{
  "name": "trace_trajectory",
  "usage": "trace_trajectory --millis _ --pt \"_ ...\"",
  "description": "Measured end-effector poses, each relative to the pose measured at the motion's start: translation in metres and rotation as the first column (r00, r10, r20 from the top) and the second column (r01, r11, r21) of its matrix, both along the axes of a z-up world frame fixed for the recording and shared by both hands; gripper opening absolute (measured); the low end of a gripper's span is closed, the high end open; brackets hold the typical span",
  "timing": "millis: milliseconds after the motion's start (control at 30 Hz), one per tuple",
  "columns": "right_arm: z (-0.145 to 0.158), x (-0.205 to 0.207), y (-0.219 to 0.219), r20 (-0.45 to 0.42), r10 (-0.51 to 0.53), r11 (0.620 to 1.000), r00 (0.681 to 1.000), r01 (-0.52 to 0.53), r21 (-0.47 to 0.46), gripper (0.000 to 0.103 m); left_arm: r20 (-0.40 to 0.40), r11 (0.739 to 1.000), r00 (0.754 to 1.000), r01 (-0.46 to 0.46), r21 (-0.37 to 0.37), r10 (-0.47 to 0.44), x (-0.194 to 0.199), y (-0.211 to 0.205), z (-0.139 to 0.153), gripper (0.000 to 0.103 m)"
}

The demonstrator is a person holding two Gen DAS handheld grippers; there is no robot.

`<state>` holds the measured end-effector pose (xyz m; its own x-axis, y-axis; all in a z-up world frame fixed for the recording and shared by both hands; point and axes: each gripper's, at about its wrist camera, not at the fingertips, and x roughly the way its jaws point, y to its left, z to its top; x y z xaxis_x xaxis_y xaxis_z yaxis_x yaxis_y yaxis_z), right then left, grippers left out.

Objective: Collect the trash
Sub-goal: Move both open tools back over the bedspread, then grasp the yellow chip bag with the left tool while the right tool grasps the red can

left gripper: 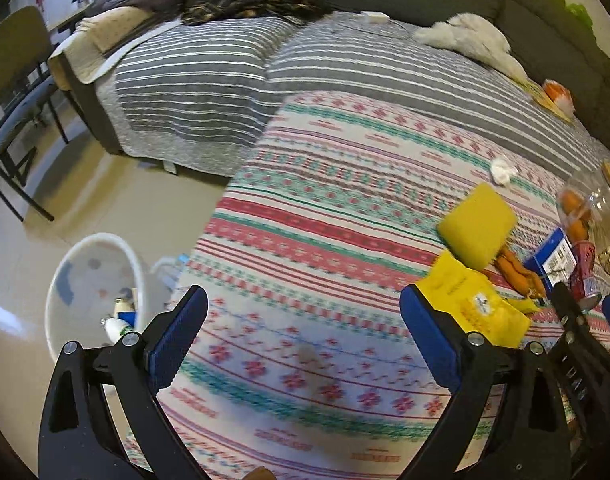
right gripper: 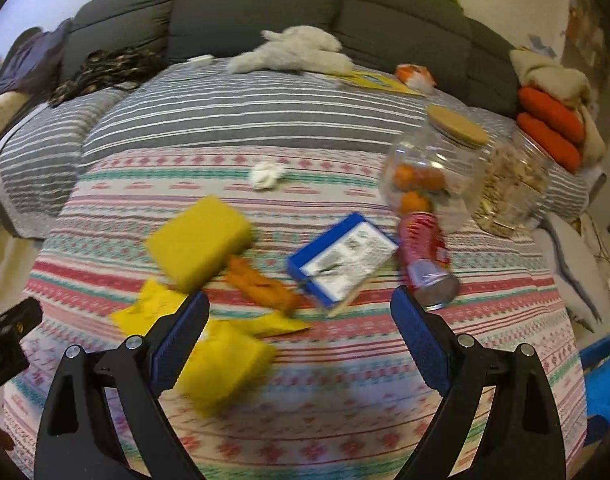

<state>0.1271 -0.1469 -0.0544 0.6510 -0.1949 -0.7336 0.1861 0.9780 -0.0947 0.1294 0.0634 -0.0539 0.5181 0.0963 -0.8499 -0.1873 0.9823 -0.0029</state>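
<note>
Litter lies on a patterned cloth (right gripper: 305, 380): a yellow sponge (right gripper: 199, 236), yellow wrappers (right gripper: 225, 364), an orange peel (right gripper: 261, 280), a blue box (right gripper: 341, 258), a red can (right gripper: 423, 258) on its side and a crumpled tissue (right gripper: 267, 174). My right gripper (right gripper: 301, 328) hovers open just in front of the wrappers and box. My left gripper (left gripper: 303, 324) is open over bare cloth, with a yellow wrapper (left gripper: 473, 300) by its right finger. A white bin (left gripper: 93, 292) with bottles inside stands on the floor at lower left. The sponge (left gripper: 479, 226) and tissue (left gripper: 503, 170) show on the right.
Two clear jars (right gripper: 437, 168) with a wooden lid stand behind the can, one holding oranges. A grey sofa (right gripper: 265, 8) with a white plush toy (right gripper: 297, 54) and clothes lies behind. A chair (left gripper: 13, 92) stands at the far left on the floor.
</note>
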Motion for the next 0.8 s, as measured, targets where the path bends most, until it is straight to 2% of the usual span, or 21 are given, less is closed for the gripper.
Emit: trace_trajectory --millis 267,433,500,600,800 --pt "-0.014 0.026 -0.071 -0.041 -0.139 0.990 0.989 0.139 -0.003 0.089 -0.031 0.999 0.999 0.025 0.027 -0.024 0.008 -0.029 -0.016 0.093" --pt "-0.021 0.042 -0.110 -0.063 -0.215 0.975 0.975 0.218 0.035 0.089 -0.049 0.999 0.998 0.038 0.024 -0.037 0.011 -0.041 -0.023 0.093" --pt "-0.028 0.049 -0.124 -0.090 -0.235 0.970 0.968 0.239 0.046 0.089 -0.065 0.999 0.997 0.045 -0.001 -0.045 0.013 -0.046 -0.028 0.093" --pt "-0.036 0.057 -0.135 -0.122 -0.236 0.967 0.964 0.245 0.071 0.092 -0.094 0.996 0.994 0.049 -0.077 -0.056 0.016 -0.053 -0.037 0.093" --pt "-0.048 0.069 -0.150 -0.144 -0.215 0.960 0.966 0.236 0.149 0.093 -0.148 0.984 0.989 0.003 -0.178 -0.030 0.025 -0.073 -0.056 0.093"
